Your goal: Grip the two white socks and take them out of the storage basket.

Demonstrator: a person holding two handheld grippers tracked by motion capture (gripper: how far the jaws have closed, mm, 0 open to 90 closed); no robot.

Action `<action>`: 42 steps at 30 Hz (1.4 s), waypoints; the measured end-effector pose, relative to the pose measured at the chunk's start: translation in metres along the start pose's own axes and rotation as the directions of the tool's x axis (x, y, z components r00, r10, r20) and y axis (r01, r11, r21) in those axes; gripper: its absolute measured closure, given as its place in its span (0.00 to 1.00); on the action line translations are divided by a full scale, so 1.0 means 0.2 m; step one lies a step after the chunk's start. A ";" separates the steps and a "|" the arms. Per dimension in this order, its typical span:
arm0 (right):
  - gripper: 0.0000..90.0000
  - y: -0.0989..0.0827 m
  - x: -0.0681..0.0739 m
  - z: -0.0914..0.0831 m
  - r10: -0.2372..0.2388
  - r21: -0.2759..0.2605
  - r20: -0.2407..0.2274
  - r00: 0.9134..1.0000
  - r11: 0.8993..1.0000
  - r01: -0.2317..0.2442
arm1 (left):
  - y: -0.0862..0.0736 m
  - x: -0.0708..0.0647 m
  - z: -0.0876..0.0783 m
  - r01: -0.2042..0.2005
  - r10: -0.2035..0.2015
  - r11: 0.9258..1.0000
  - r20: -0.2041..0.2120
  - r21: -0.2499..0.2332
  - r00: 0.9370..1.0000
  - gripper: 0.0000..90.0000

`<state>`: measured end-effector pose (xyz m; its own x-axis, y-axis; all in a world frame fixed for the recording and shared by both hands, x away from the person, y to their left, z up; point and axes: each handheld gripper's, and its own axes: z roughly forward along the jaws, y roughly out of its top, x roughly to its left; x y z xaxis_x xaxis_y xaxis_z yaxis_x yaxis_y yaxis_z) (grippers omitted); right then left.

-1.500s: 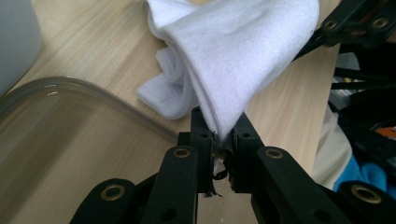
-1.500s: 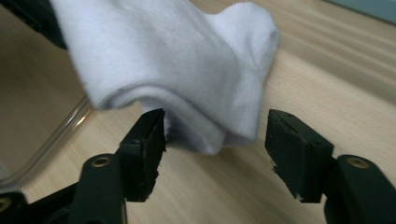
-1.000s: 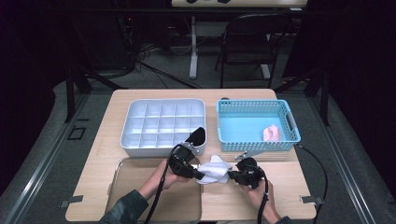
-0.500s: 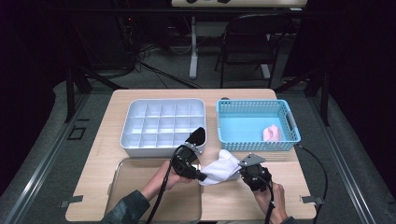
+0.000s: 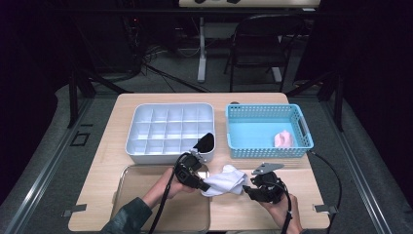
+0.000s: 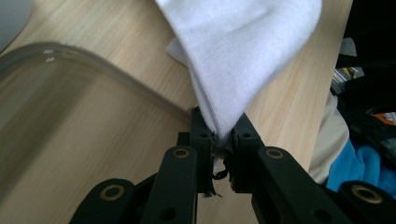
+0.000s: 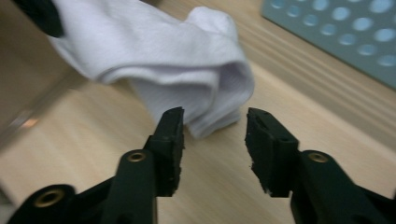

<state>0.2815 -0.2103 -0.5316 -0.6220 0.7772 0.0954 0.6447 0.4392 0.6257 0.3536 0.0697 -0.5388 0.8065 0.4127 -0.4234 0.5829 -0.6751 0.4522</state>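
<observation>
White cloth (image 5: 225,179), folded and bunched, lay near the front edge of the wooden worktop (image 5: 302,195) in the high view, between the two grippers. The left gripper (image 5: 198,183) clenched the cloth's left end, beside the clear tray (image 5: 146,204) at the front left corner. The right gripper (image 5: 248,189) sat just off the cloth's right end, its jaws having just been opening, with nothing pinched between them. Behind them stood a white compartment box (image 5: 168,129) and a blue basket (image 5: 268,130) holding a pink item (image 5: 284,139) towards the right edge.

From the left gripper view, the jaws were clamped tight on a corner of the cloth (image 6: 238,56), which rose away over the bare wood next to the tray's curved rim (image 6: 116,77).

From the right gripper view, the jaws stood apart and released, the rounded fold of the cloth (image 7: 187,65) lying just beyond their tips on the wood, with the basket's perforated wall (image 7: 336,32) behind it.
</observation>
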 end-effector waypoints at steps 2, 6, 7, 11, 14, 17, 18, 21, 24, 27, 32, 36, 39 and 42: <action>0.42 -0.02 -0.05 0.01 0.086 0.013 -0.090 0.992 0.996 -0.086 | -0.02 0.01 -0.01 0.007 -0.007 1.000 0.001 -0.005 1.000 0.91; 0.33 0.01 -0.11 0.09 0.171 0.008 -0.219 0.961 0.985 -0.174 | -0.02 0.02 -0.01 0.013 -0.013 1.000 0.001 -0.005 1.000 0.91; 0.33 0.02 -0.12 0.12 0.186 0.021 -0.229 0.955 0.982 -0.186 | -0.02 0.02 -0.01 0.011 -0.011 1.000 -0.001 -0.006 1.000 0.91; 0.49 0.05 -0.11 0.20 0.187 0.069 -0.196 0.963 0.982 -0.177 | -0.01 0.02 0.00 0.010 -0.010 1.000 0.001 -0.008 1.000 0.91; 0.64 0.04 -0.10 0.24 0.197 0.086 -0.186 0.963 0.979 -0.184 | -0.02 0.03 0.00 0.010 -0.010 1.000 0.005 -0.005 1.000 0.91; 0.86 0.05 -0.09 0.26 0.218 0.066 -0.200 0.955 0.976 -0.209 | -0.02 0.03 -0.01 0.017 -0.016 1.000 0.006 -0.018 1.000 0.91; 0.90 0.05 -0.09 0.26 0.208 0.065 -0.193 0.959 0.978 -0.199 | -0.02 0.03 -0.01 0.021 -0.021 0.999 0.001 -0.028 1.000 0.91; 0.93 0.06 -0.09 0.26 0.207 0.055 -0.176 0.962 0.978 -0.201 | -0.03 0.03 -0.02 0.011 -0.011 0.999 -0.002 -0.037 1.000 0.91; 0.94 0.07 -0.07 0.22 0.164 0.028 -0.100 0.981 0.986 -0.162 | -0.02 0.03 -0.04 0.007 -0.007 0.999 0.000 -0.049 1.000 0.91; 0.94 0.08 -0.04 0.12 0.048 -0.009 0.072 0.996 0.999 -0.048 | -0.02 0.03 -0.04 0.007 -0.007 0.999 0.011 -0.048 1.000 0.91; 0.94 0.06 0.03 -0.03 -0.201 -0.001 0.383 0.902 0.976 0.218 | 0.01 0.01 -0.03 0.008 -0.005 0.999 0.075 -0.045 0.997 0.92; 0.91 0.01 0.07 -0.02 -0.275 0.079 0.374 0.886 0.961 0.265 | 0.04 -0.02 -0.01 -0.018 0.017 1.000 0.055 0.007 0.998 0.91; 0.75 -0.03 0.08 0.05 -0.291 0.168 0.200 0.936 0.951 0.259 | 0.01 0.00 0.01 -0.013 0.011 0.999 0.038 0.046 0.999 0.90; 0.62 -0.03 0.07 0.04 -0.265 0.175 0.045 0.963 0.951 0.254 | -0.01 0.02 0.00 -0.006 0.004 0.998 0.025 0.062 1.000 0.87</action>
<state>0.2735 -0.1985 -0.5401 -0.7503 0.6521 -0.1087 0.5329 0.6939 0.4842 0.3555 0.0724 -0.5410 0.8062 0.3945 -0.4408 0.5710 -0.7139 0.4053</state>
